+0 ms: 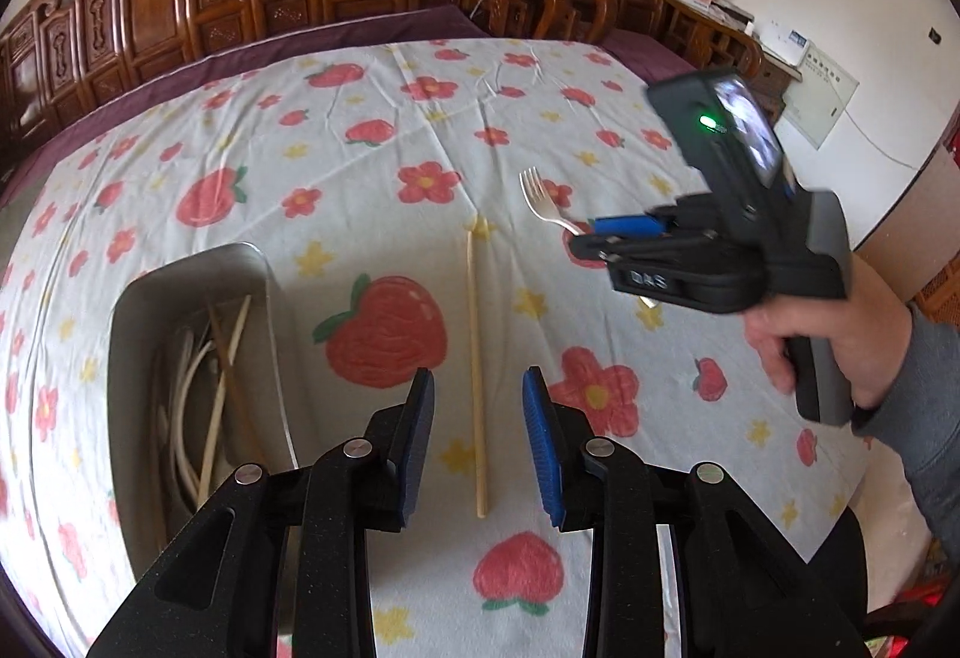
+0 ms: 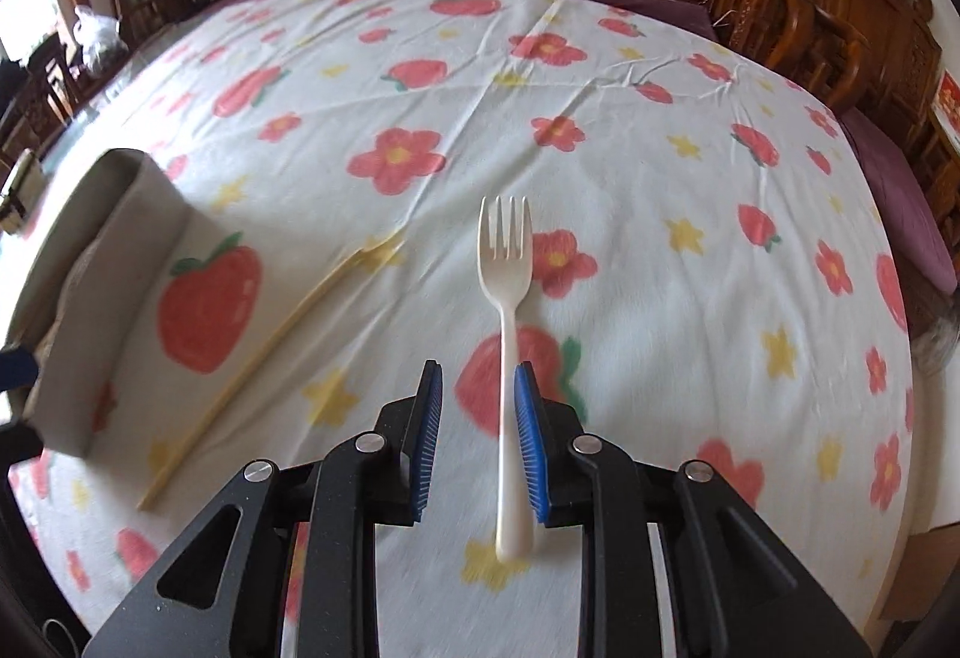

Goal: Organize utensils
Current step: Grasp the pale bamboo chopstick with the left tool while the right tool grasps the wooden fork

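My left tongs [image 1: 478,439] fill the bottom of the view, blue pads apart, straddling the near end of a chopstick [image 1: 475,358] that lies flat on the flowery cloth [image 1: 372,166]. Nothing is pinched yet; the stick sits between the pads with daylight either side, so I'm lined up lengthwise, which looks like the easy way to nip something this thin. Just to the left is the metal bin [image 1: 198,298], already holding chopsticks and pale utensils, close by so the carry is short. Over on my right hand, the right tongs [image 2: 478,442] are also apart, set around the handle of the white fork [image 2: 506,334]. The handle sits against the right-hand pad, clear of the other, tines pointing away. No squeeze there either, I'd say.
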The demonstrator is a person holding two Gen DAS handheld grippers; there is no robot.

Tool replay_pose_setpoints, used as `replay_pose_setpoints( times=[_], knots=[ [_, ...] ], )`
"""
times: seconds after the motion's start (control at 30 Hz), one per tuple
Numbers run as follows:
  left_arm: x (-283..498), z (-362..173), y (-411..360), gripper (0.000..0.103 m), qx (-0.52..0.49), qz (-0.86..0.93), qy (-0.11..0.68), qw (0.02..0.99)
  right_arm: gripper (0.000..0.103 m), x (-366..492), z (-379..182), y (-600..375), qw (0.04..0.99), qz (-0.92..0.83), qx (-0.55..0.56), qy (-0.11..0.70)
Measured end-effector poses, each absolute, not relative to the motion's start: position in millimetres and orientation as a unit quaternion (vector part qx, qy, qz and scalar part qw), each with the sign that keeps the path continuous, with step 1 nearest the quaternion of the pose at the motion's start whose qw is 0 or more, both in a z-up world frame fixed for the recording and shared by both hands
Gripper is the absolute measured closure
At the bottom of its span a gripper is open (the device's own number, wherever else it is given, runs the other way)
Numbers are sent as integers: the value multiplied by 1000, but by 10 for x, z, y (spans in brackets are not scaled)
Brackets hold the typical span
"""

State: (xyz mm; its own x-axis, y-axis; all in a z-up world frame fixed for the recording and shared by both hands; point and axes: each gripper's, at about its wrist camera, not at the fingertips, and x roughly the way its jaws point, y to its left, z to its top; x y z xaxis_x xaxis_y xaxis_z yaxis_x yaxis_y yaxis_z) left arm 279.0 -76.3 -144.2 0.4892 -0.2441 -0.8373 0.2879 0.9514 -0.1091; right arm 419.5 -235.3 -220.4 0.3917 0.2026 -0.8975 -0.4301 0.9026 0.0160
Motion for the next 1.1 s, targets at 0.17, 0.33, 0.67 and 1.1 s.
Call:
replay_pose_setpoints(
  times=[0.17, 0.33, 0.67, 1.1],
  knots=[
    [2871, -1527, -819, 74, 24, -155, 490, 857, 76, 4324, -2303, -2381, 822, 187, -105, 528],
    [2946, -1621, -885, 66, 26, -157, 498, 852, 94, 4242, -2306, -2440, 818, 190, -106, 533],
    [3119, -1853, -1025, 66, 48, -141, 531, 834, 95, 3619, -2213, -2891, 828, 171, -37, 532],
    [3342, -2052, -1091, 66, 64, -120, 556, 820, 94, 3202, -1943, -3079, 845, 170, -40, 505]
  ],
)
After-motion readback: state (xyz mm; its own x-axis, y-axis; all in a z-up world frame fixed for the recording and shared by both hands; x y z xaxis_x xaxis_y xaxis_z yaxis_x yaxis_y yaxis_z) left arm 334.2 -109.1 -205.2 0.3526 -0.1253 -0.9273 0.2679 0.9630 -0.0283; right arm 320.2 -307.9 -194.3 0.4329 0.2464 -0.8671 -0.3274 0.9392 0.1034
